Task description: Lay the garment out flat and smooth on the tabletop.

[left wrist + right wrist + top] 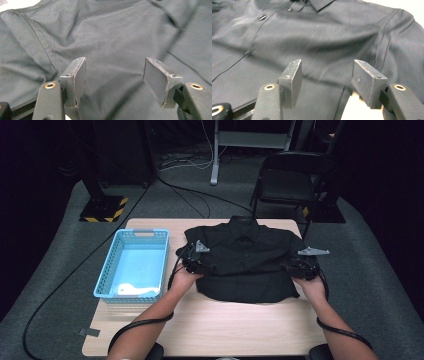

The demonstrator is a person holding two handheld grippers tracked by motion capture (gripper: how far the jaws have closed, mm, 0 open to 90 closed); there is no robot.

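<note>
A black button-up shirt (pixel 245 257) lies front up on the wooden table (pixel 225 330), collar at the far side and its lower part folded. My left gripper (pixel 202 266) hovers at the shirt's left edge, and its jaws stand open over dark fabric (pixel 112 37) with nothing between the pads (pixel 80 75). At the shirt's right edge my right gripper (pixel 288 268) is also open. Its view looks across the shirt (pixel 312 37) toward the placket and collar, and the space between its jaws (pixel 327 63) holds nothing.
A light blue plastic basket (pixel 135 232) stands left of the shirt with something white (pixel 135 290) lying in its near end. A black folding chair (pixel 287 180) is beyond the table. Cables run over the grey floor. Bare wood lies in front of the shirt.
</note>
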